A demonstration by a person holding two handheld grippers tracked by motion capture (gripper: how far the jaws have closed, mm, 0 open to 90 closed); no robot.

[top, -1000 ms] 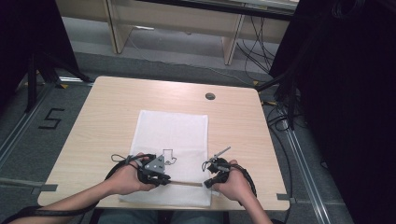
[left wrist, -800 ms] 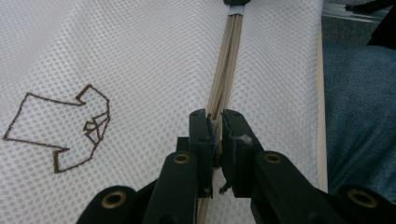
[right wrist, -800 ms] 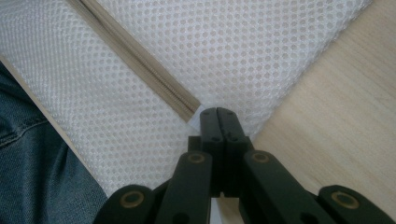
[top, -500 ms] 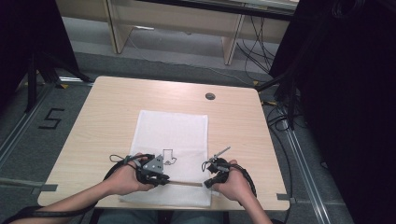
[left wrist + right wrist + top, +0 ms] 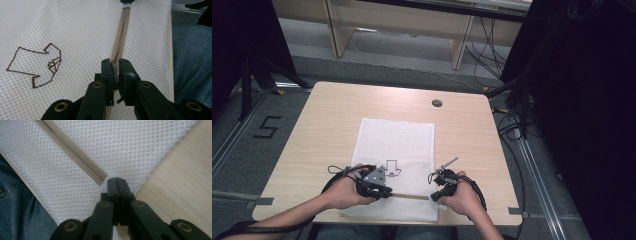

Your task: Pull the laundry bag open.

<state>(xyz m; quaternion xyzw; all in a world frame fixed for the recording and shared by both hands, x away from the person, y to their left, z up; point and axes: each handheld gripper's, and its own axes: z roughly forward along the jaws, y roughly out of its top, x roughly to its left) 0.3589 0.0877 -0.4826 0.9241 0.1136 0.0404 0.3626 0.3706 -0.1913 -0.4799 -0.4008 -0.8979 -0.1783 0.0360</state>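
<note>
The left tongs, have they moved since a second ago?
No. The left tongs sit in the same spot below the shirt drawing on the mesh bag.

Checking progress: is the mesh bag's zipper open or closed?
Closed along the visible stretch: the zipper runs as one flat beige band on the mesh bag, with no gap.
</note>
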